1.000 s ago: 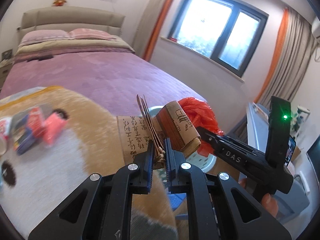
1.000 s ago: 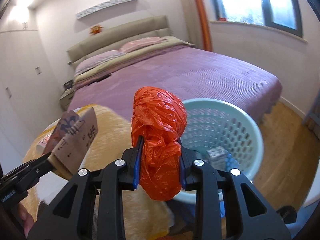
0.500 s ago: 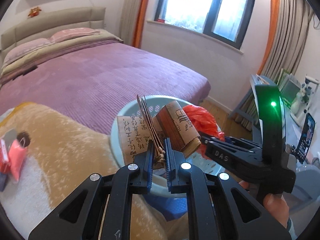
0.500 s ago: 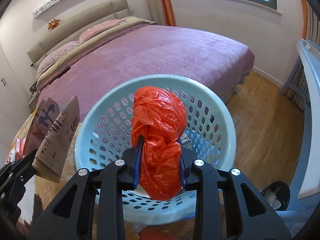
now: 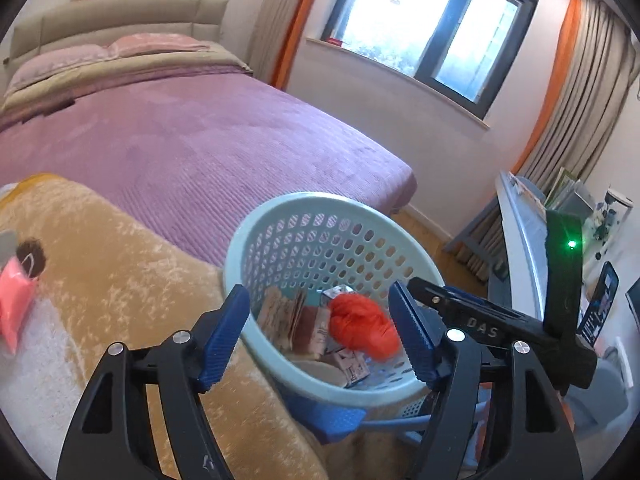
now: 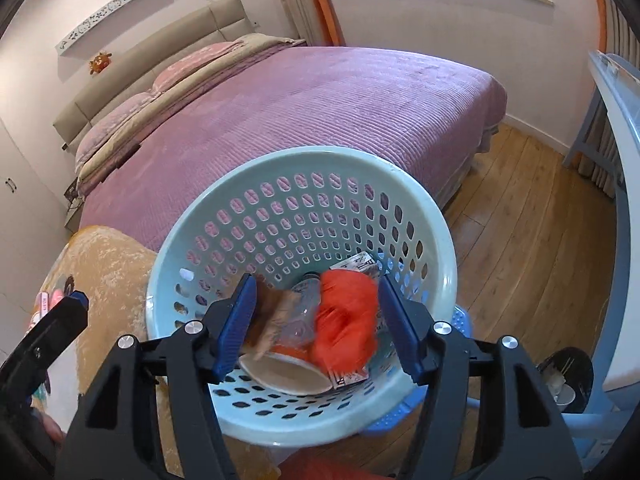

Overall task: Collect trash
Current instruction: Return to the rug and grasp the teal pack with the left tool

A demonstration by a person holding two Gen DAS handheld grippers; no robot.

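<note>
A pale green perforated basket stands beside the bed. Inside it lie an orange plastic bag, a brown paper packet, a paper cup and printed wrappers. My left gripper is open and empty above the basket's near rim. My right gripper is open and empty over the basket's inside; it also shows in the left wrist view. The bag and packet look blurred in the right wrist view.
A tan plush blanket covers the near bed corner, with pink packets at its left. The purple bed lies behind the basket. A blue stool is under the basket. A white desk stands at the right on wooden floor.
Both grippers opened over the basket. The orange bag dropped from the right one and the brown paper packet from the left one into the basket.
</note>
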